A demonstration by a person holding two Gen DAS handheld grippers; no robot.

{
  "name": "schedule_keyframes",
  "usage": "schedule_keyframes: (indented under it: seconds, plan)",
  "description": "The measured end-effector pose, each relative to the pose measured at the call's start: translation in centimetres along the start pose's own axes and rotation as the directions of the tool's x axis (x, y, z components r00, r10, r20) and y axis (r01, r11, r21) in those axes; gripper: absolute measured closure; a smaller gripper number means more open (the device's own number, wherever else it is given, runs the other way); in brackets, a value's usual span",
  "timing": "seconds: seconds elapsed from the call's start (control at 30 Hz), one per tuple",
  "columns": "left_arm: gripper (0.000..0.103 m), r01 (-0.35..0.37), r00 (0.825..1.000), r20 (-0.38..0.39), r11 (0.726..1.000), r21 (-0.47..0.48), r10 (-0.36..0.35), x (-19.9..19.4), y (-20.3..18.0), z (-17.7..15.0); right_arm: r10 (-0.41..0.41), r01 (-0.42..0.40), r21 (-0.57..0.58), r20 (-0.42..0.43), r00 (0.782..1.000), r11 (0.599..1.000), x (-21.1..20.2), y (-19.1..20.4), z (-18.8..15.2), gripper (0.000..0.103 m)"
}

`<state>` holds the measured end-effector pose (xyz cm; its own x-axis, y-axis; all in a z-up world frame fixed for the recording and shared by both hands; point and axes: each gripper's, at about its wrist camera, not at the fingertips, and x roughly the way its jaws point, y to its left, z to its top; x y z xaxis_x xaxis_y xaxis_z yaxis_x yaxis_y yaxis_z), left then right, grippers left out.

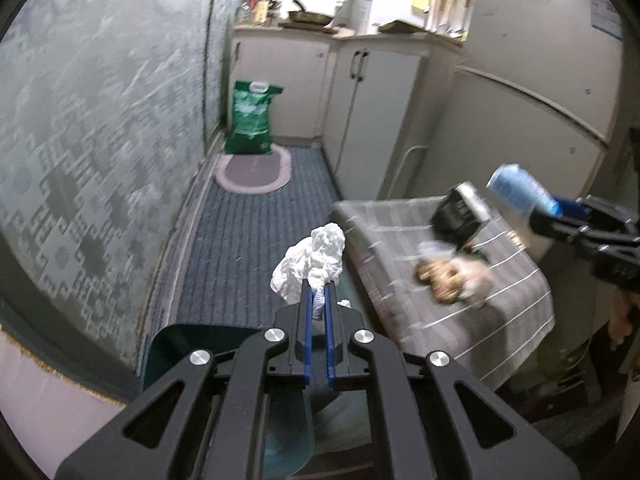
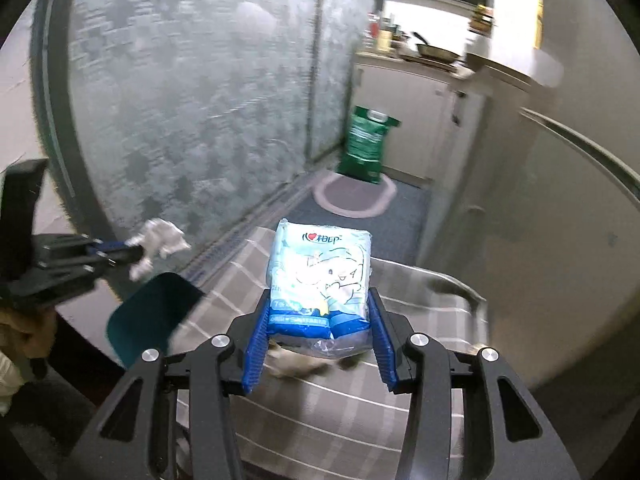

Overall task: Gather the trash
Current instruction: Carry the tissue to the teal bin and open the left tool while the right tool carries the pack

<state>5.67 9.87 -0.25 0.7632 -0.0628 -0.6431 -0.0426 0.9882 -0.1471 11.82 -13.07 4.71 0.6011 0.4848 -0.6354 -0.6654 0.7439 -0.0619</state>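
over striped table (image 2: pixel 360 396), left gripper (image 1: pixel 318 284) pinches tissue (image 1: pixel 312 264); right gripper (image 2: pixel 320 300) clamps pack (image 2: pixel 320 272).

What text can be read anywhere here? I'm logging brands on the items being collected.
"心相印" in red: top of the tissue pack held by the right gripper.
Blue band low on that pack: print too small to read.
Green bag on the floor: white print blurred.
Black box on the table: label unreadable.
Crumpled paper in the left gripper: no text.
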Motion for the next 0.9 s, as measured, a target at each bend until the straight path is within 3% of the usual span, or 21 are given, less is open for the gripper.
schedule_keyframes:
  seconds: [0.2, 0.47, 0.9]
  plan:
    - [0.097, -0.047, 0.998, -0.051, 0.999, -0.020, 0.046, 0.7, 3.3, -2.0, 0.076, -0.078, -0.057, -0.026, 0.997, 0.995, 1.9, 4.6, 1.2, 0.057]
    - [0.097, -0.060, 0.990, -0.130, 0.996, -0.061, 0.051, 2.0, 6.4, -4.4, 0.163, -0.171, -0.097, -0.089, 0.983, 0.980, 5.5, 9.9, 2.3, 0.057]
    - [0.098, -0.101, 0.962, -0.262, 0.993, -0.066, 0.081, 4.7, 9.7, -8.6, 0.213, -0.244, -0.146, -0.198, 0.957, 0.959, 9.6, 16.4, 2.1, 0.057]
